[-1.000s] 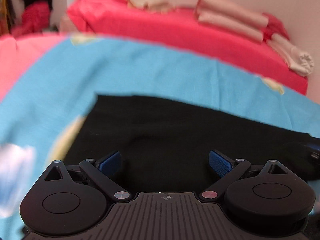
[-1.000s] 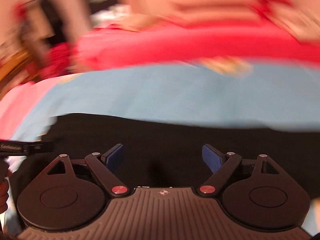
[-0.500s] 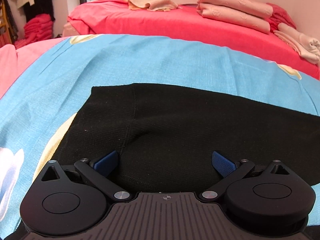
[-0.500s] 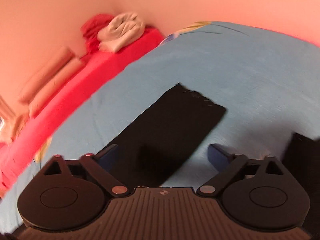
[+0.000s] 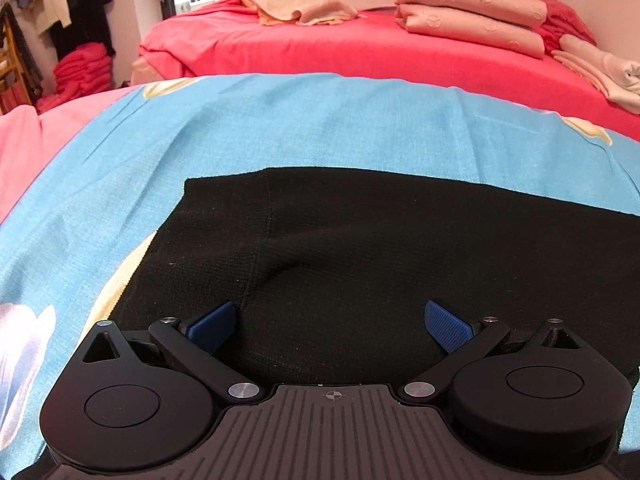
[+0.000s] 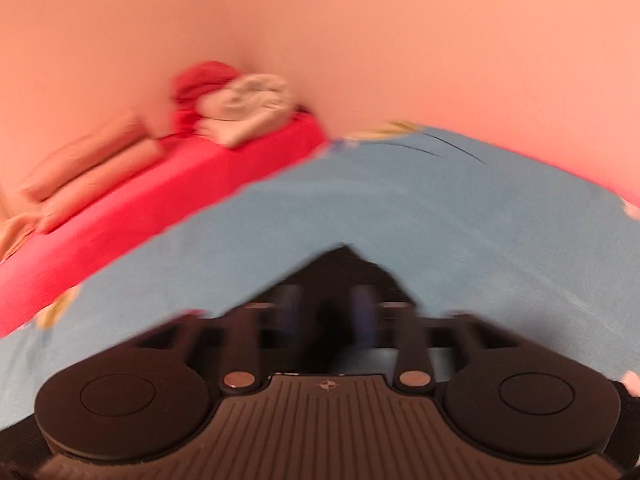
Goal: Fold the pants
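Observation:
Black pants (image 5: 400,240) lie flat on the light blue sheet (image 5: 320,120), their left end squared off. My left gripper (image 5: 331,322) hovers low over that end, open, its blue pads (image 5: 212,326) wide apart and nothing between them. The right wrist view is smeared by motion. It shows a pointed corner of the pants (image 6: 344,268) on the blue sheet (image 6: 440,220). My right gripper (image 6: 325,308) sits over this corner with its jaws closing, the fingers (image 6: 289,304) drawn near each other. A gap still shows between them, with black cloth in it.
A second bed with a red cover (image 5: 360,48) stands beyond the blue one, carrying folded pink bedding (image 5: 472,20) and a beige cloth (image 5: 300,10). Clothes hang at far left (image 5: 60,4). A bare pink wall (image 6: 360,40) backs the right wrist view.
My right gripper swung far to the right, from the middle of the pants to their far corner, and its fingers have drawn together. The left gripper sank slightly over the pants' left end.

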{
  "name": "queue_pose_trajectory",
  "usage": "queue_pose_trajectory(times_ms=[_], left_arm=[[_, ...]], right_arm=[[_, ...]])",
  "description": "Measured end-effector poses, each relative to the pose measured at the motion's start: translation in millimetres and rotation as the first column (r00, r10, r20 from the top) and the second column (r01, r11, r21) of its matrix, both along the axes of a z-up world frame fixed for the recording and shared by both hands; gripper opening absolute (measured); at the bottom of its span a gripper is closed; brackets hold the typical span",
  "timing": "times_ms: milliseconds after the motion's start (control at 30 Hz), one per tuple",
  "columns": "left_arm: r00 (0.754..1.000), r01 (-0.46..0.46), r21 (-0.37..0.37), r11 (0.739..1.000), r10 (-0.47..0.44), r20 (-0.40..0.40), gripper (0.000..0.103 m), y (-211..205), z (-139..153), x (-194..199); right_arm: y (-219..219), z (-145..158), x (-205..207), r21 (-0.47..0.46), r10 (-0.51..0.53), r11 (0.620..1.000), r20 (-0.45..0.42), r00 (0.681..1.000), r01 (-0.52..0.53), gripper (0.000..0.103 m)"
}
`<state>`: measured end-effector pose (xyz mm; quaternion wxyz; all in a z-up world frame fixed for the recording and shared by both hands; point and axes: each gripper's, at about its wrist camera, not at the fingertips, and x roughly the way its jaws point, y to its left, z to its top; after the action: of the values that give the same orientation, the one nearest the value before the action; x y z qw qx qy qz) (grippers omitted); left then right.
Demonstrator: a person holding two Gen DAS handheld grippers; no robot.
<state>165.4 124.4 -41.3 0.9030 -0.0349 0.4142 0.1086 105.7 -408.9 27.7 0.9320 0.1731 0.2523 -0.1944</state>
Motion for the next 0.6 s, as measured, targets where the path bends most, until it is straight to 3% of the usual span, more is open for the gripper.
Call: queue_pose_trajectory(times_ms=[33,133,167,233,267,300,433,600], left_arm=[[1.000,0.000,-0.001,1.000,0.000,0.000,0.103,0.4,0.2,0.0],[1.000,0.001,-0.003,1.000,-0.001,0.002,0.103,1.0,0.4,-0.5],[1.000,0.001,-0.003,1.000,-0.001,0.002,0.103,1.1,0.4,-0.5],[1.000,0.001,-0.005,1.000,-0.001,0.003,0.103,1.6,0.7,-1.1],[1.000,0.001,-0.004,1.000,-0.001,0.003,0.103,1.5,0.8,-1.3],[1.000,0.001,-0.003,1.000,-0.001,0.003,0.103,1.3,0.8,-1.4],[1.000,0.001,-0.002,1.000,-0.001,0.002,0.103,1.1,0.9,-1.4],[1.000,-0.012,0.005,1.000,0.012,-0.012,0.103,0.2,7.7,-4.9]], right_arm=[[9.3,-1.8,5.4,0.023,0.062,0.998,-0.013,0.998,-0.062,0.081],[21.8,-24.8,27.4,0.111,0.265,0.962,-0.147,0.953,-0.250,0.077],[22.8,-25.5,28.5,0.031,0.244,0.970,-0.145,0.959,-0.242,0.067],[13.8,-24.7,27.0,-0.062,0.082,0.993,-0.207,0.975,-0.097,0.059],[5.5,-23.7,22.7,-0.057,0.002,0.998,-0.221,0.975,-0.015,0.068],[0.4,-21.7,15.3,-0.031,-0.018,0.999,-0.219,0.976,0.011,0.068],[19.4,-9.4,-27.5,0.039,0.176,0.984,-0.182,0.967,-0.172,0.078],[62.7,-0.6,-91.1,0.094,0.393,0.919,-0.180,0.902,-0.382,0.085]])
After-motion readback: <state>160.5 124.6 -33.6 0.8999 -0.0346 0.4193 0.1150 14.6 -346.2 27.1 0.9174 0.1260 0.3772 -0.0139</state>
